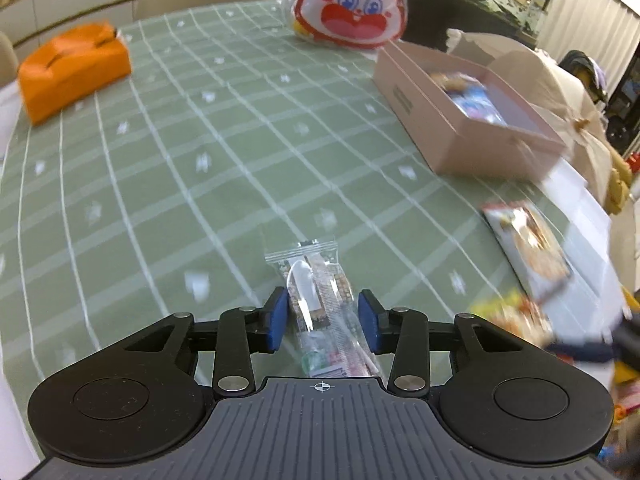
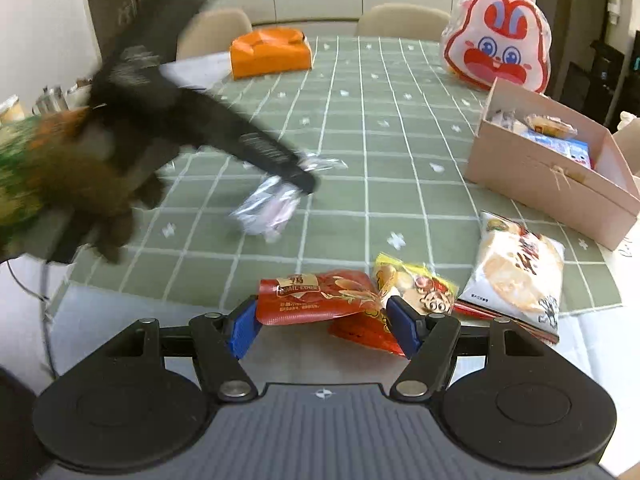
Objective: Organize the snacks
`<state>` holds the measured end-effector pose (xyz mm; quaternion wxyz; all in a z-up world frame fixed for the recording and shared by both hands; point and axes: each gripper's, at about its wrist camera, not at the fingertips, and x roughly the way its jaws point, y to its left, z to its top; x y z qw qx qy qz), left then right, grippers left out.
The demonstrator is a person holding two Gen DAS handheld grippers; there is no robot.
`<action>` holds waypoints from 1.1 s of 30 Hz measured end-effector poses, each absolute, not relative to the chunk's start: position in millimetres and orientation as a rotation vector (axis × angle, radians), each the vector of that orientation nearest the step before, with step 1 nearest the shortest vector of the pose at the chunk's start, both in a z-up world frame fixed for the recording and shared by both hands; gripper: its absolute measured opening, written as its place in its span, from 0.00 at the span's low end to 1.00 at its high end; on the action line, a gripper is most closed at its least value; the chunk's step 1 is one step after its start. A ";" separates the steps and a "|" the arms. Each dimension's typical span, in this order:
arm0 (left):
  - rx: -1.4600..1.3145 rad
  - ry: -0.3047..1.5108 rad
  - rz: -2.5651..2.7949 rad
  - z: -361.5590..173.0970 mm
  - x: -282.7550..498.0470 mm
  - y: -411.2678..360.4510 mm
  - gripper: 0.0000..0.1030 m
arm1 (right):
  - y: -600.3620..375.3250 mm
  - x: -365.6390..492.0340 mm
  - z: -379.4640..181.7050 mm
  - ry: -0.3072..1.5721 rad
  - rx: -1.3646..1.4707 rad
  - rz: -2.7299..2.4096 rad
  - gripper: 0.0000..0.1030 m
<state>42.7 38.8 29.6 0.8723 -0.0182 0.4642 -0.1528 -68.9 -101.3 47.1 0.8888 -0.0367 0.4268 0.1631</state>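
A clear-wrapped snack bar [image 1: 320,300] lies between the open blue pads of my left gripper [image 1: 323,320]; whether it rests on the green checked tablecloth [image 1: 200,140] or hangs lifted I cannot tell. In the right wrist view the left gripper [image 2: 304,180] is blurred, with a clear packet [image 2: 268,208] at its tip. My right gripper [image 2: 322,326] is open around a red quail-egg packet [image 2: 316,294]. A yellow packet [image 2: 416,284] and a white rice-cracker bag [image 2: 516,268] lie beside it. The pink box [image 2: 536,176] at right holds several snacks.
An orange tissue box [image 2: 270,52] sits at the far left and a rabbit-face bag [image 2: 496,40] at the far right. Chairs [image 2: 404,20] stand behind the table. The pink box [image 1: 460,120] and the cracker bag [image 1: 528,248] show right of the left gripper.
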 end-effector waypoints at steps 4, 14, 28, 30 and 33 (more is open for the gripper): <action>-0.081 0.969 -0.316 27.2 15.9 42.7 0.42 | -106.5 -64.2 46.4 0.986 -0.065 0.410 0.67; -0.083 0.964 -0.365 26.1 -6.2 43.6 0.43 | -68.1 -71.2 33.1 0.902 -0.397 0.156 0.68; -0.121 0.973 -0.369 25.6 -7.6 47.8 0.43 | -113.7 -57.1 57.4 0.966 -0.074 0.094 0.68; -0.115 0.970 -0.370 25.4 -8.4 47.5 0.43 | -115.3 -57.8 51.7 0.973 -0.089 0.076 0.68; -0.112 0.960 -0.372 24.5 -10.3 47.9 0.41 | -118.1 -59.9 47.2 0.970 -0.140 0.041 0.68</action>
